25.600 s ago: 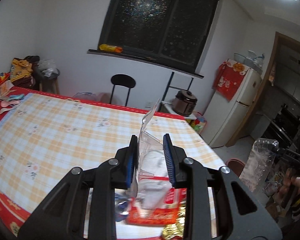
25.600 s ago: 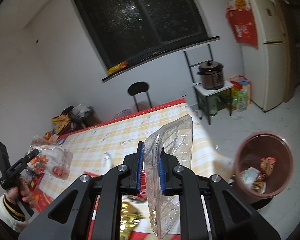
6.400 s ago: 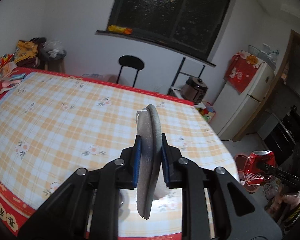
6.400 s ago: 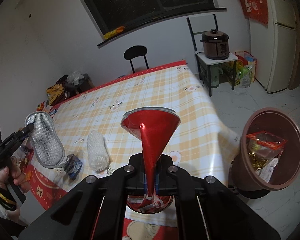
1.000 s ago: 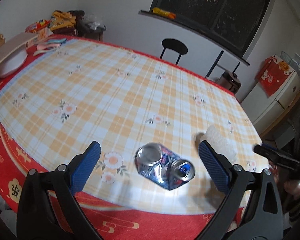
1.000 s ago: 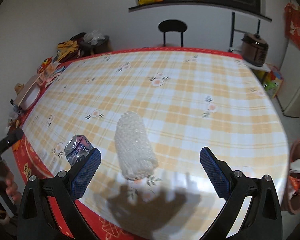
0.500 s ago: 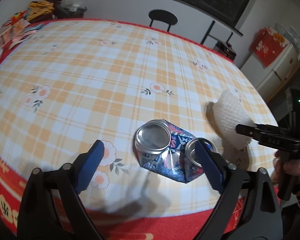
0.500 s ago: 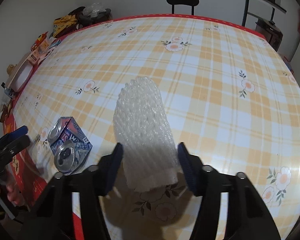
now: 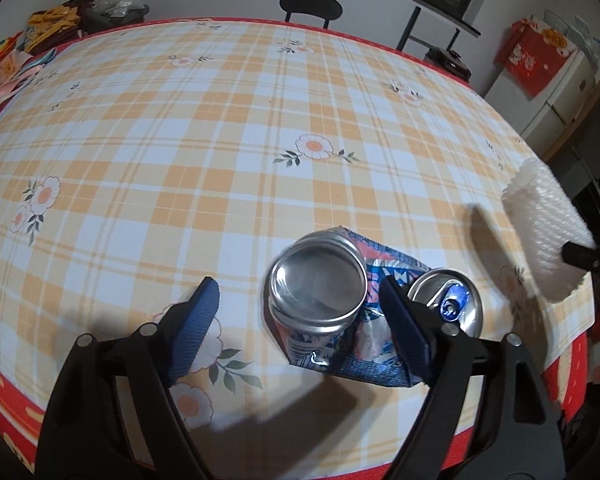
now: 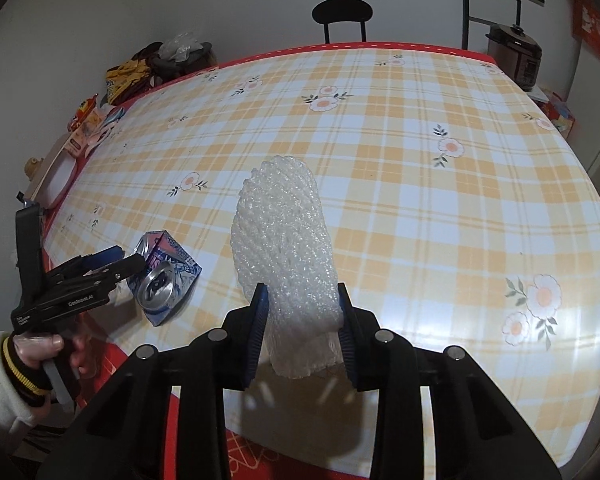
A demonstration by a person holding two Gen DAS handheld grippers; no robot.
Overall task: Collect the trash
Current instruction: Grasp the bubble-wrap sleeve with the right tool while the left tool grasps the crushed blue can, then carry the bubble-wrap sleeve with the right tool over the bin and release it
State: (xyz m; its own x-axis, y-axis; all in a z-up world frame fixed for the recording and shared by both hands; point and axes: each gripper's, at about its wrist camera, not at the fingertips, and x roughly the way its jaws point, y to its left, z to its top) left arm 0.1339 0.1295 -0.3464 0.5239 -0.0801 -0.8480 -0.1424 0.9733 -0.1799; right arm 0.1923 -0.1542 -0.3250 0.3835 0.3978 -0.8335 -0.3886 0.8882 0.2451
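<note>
Left wrist view: left gripper (image 9: 300, 316) straddles the crushed can (image 9: 340, 312) lying near the counter (image 9: 260, 120) edge, jaws closing, not yet pinching. Right wrist view alone shows the right gripper (image 10: 300, 328), jaws closing, pads already against the foam net sleeve (image 10: 288, 248). Both pickups underway; next likely calls for finishing the squeeze, then lifting.
</note>
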